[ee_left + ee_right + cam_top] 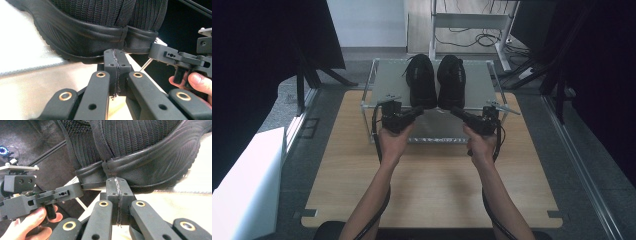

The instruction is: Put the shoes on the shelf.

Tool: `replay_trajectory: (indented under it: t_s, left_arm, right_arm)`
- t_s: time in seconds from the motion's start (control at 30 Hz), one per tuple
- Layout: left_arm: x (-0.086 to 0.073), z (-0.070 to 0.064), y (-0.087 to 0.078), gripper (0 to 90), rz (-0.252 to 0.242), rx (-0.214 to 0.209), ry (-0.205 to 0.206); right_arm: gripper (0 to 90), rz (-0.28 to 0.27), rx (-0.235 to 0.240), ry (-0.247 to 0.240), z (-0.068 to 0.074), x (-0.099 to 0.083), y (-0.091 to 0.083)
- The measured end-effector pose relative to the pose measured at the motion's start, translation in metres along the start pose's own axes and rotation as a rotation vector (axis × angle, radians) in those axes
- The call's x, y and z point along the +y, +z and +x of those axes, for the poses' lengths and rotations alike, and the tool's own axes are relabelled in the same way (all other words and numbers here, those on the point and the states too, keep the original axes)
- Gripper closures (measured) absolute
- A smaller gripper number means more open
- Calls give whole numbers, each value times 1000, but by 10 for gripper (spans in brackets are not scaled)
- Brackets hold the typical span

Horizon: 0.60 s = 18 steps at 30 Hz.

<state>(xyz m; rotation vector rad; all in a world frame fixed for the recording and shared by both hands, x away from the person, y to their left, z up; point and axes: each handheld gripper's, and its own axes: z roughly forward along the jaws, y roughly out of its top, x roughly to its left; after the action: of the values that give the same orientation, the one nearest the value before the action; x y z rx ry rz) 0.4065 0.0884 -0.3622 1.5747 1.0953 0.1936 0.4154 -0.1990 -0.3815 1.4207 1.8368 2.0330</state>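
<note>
Two black shoes stand side by side, heels toward me, on the top shelf (389, 80) of a small metal rack. The left shoe (420, 80) has my left gripper (418, 110) at its heel, jaws pressed together with nothing between them. In the left gripper view the shut tips (115, 53) sit just under the rubber heel (82, 37). My right gripper (455, 111) is likewise shut and empty at the heel of the right shoe (451, 80). Its tips (117, 181) meet the heel rim (150, 167) in the right gripper view.
The rack stands at the far end of a wooden table (432, 185). Thin metal posts frame the rack's front corners, close to both grippers. A white box (247, 185) sits left of the table. Dark stands and cables lie on the floor behind.
</note>
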Motion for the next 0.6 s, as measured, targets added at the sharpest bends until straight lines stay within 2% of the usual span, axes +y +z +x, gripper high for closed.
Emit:
replay_trajectory:
  t_s: [0.13,0.2,0.3,0.33,0.4,0.43,0.47,0.6]
  left_arm:
    - [1,2,4,895,-1,2,-14]
    - [2,1,10,895,6,23,-12]
    - [3,3,14,896,1,20,-22]
    - [4,3,17,895,8,44,-20]
    - [4,5,21,895,13,55,-26]
    - [4,5,21,896,13,55,-26]
    - [4,7,22,896,7,41,-45]
    - [5,5,20,891,8,33,-46]
  right_arm:
    - [900,-1,-12,10,-5,2,4]
    - [900,-6,-23,41,-11,3,8]
    - [900,-10,-34,52,-15,3,9]
    - [900,-13,-31,70,-17,3,11]
    - [900,-11,-38,64,-18,3,12]
    - [900,-11,-38,64,-18,3,12]
    - [900,-13,-40,70,-19,4,14]
    - [900,-11,-32,73,-20,4,14]
